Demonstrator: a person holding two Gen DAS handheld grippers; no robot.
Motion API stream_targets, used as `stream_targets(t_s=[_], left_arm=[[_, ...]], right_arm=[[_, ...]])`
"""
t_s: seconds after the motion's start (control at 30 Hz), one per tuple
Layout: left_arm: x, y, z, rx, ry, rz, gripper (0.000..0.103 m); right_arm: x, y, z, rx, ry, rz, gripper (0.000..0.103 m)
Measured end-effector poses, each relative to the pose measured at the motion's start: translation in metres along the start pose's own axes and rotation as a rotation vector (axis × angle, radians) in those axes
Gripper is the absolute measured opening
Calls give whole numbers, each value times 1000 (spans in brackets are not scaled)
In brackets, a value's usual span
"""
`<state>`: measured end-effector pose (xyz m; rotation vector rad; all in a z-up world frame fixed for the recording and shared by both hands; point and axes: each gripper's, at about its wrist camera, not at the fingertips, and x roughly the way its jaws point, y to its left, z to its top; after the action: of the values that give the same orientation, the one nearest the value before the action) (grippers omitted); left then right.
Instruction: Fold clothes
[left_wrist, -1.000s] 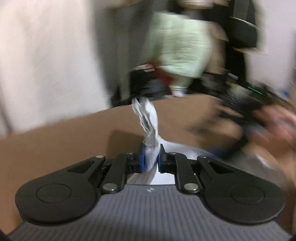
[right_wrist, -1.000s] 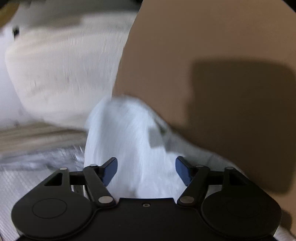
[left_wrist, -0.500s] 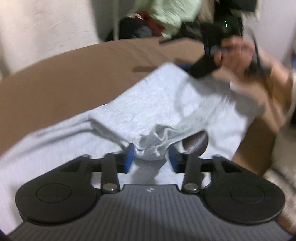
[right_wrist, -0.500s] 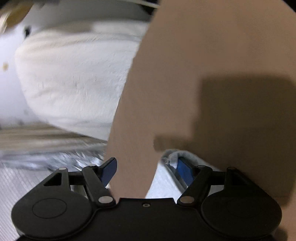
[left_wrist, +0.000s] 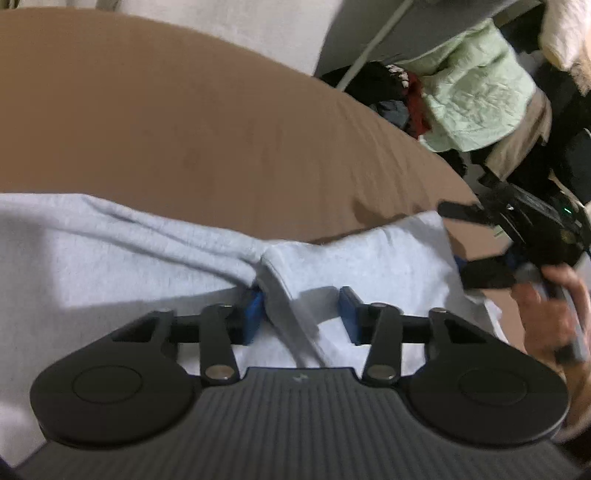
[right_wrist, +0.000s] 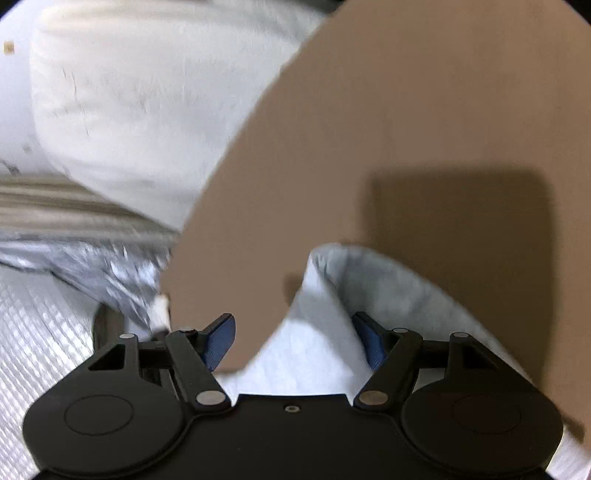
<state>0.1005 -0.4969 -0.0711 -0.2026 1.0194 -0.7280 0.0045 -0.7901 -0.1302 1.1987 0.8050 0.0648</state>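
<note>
A light grey garment (left_wrist: 122, 258) lies spread on the brown table (left_wrist: 166, 122). My left gripper (left_wrist: 301, 314) is open low over it, with a raised fold of the cloth between its blue pads. My right gripper (right_wrist: 297, 339) is open at the table's edge, with a corner of the garment (right_wrist: 369, 288) lying between its fingers. In the left wrist view the right gripper (left_wrist: 517, 236) shows at the garment's right edge, held by a hand.
A pale green quilted cloth (left_wrist: 476, 88) and dark clothes (left_wrist: 391, 96) are heaped beyond the table's far right. A white bulky bundle (right_wrist: 140, 99) and silver foil matting (right_wrist: 55, 332) lie left of the table edge in the right wrist view.
My left gripper has opened, let go of the grey cloth it held bunched, and come down over the garment, now spread flat. My right gripper stayed open as the cloth shifted under it.
</note>
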Motion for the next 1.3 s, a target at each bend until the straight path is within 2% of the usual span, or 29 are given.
stream_targets(t_s=[0.07, 0.1, 0.13, 0.27, 0.43, 0.47, 0.57, 0.6, 0.63, 0.67, 0.7, 0.77, 0.83, 0.9, 0.97, 1.03, 1.1, 1.23, 1.3], left_arm=[[7, -5, 6, 31, -27, 29, 10], [10, -7, 10, 45, -36, 47, 10], [12, -9, 16, 54, -46, 62, 10], [14, -1, 32, 38, -63, 67, 9], [17, 24, 31, -32, -88, 13, 9], [18, 24, 28, -14, -75, 25, 9], [7, 12, 26, 8, -61, 92, 13], [-1, 6, 26, -3, -70, 131, 22], [-9, -1, 26, -14, -80, 170, 38], [-19, -10, 24, 0, -117, 188, 47], [-27, -19, 21, 31, -154, 202, 56], [-39, -37, 13, 106, -207, 224, 57], [-37, -50, 4, 162, -195, 211, 57], [-24, -52, -5, 151, -106, 218, 57], [-5, -46, -16, 68, 40, 299, 57], [-8, -47, -29, 65, 19, 323, 57], [-17, -54, -40, 113, -13, 354, 58], [-35, -54, -67, 192, -33, 459, 60], [-45, -52, -77, 196, -47, 486, 61]], right_arm=[[3, 11, 6, -118, -37, -4, 37], [5, 17, 10, -178, -57, -6, 29], [8, 20, 13, -218, -77, -26, 12], [9, 13, 17, -237, -167, -43, 7], [-2, 2, 32, -206, -293, -56, 6], [-6, 1, 35, -203, -328, -77, 6], [-15, -8, 39, -155, -340, -139, 8], [-16, -8, 38, -133, -337, -128, 11], [-16, -6, 37, -114, -336, -112, 12], [-17, 0, 34, -124, -328, -95, 17], [-17, 15, 30, -176, -316, -81, 23], [-16, 42, 14, -328, -298, -86, 54], [-7, 70, -9, -504, -250, -78, 57], [17, 85, -30, -614, -114, -88, 57], [42, 85, -52, -650, -20, -227, 57], [54, 79, -77, -744, 51, -398, 55], [48, 81, -85, -809, 56, -457, 55], [25, 78, -71, -696, 7, -505, 55], [15, 71, -70, -669, 0, -547, 55]])
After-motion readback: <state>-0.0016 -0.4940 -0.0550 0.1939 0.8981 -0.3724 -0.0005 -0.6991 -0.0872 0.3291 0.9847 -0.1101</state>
